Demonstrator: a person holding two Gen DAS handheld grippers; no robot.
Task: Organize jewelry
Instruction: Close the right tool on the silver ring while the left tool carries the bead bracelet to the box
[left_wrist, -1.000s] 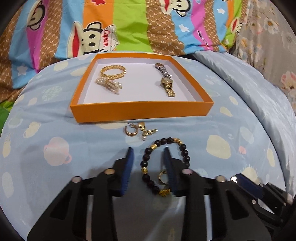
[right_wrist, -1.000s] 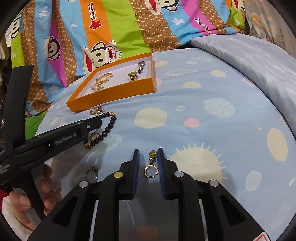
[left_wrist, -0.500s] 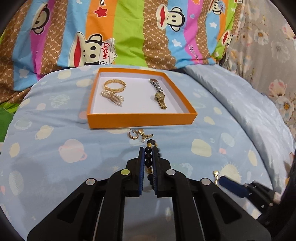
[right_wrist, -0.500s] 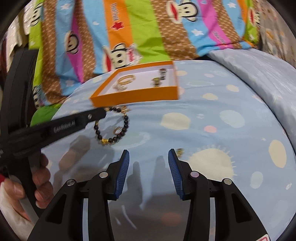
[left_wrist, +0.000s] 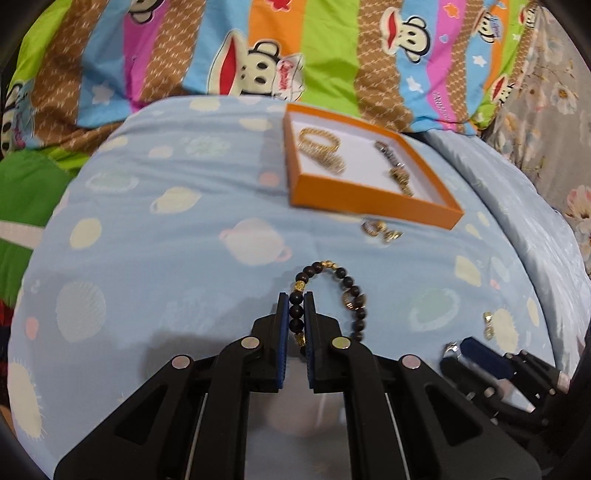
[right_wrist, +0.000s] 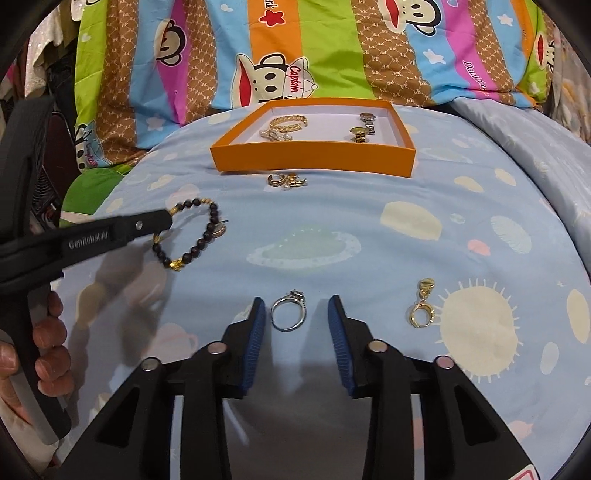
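The left claw (left_wrist: 296, 314) is clenched on a black wooden-bead bracelet with gold spacer beads (left_wrist: 343, 284), pinching one side of the loop between its blue pads while the rest of the loop arcs forward and to the right, above the light-blue bedsheet printed with planets and suns (left_wrist: 177, 236). From the right wrist view the same bracelet (right_wrist: 207, 236) hangs from the tip of the left claw (right_wrist: 162, 221), with a thin gold hoop caught against the beads on its far side. The right claw (right_wrist: 296, 317) is released, its blue pads spread wide on either side of a silver ring with a small stone setting (right_wrist: 289, 313), which lies flat on the sheet between them without touching either pad. To the right of that claw, a gold hoop earring with a round stud top (right_wrist: 421, 304) lies on the sheet beside a printed sun. Farther back sits a shallow orange cardboard tray with a white inside (right_wrist: 314, 157); it holds a gold chain bangle (right_wrist: 288, 122) and a pearl hair clip (right_wrist: 275, 136) at its left, and a gold-and-silver wristwatch (right_wrist: 364, 127) at its right. Just in front of the tray's near wall lies a small cluster of gold earrings (right_wrist: 287, 181). A striped cartoon-monkey quilt (right_wrist: 295, 55) lies behind the tray.
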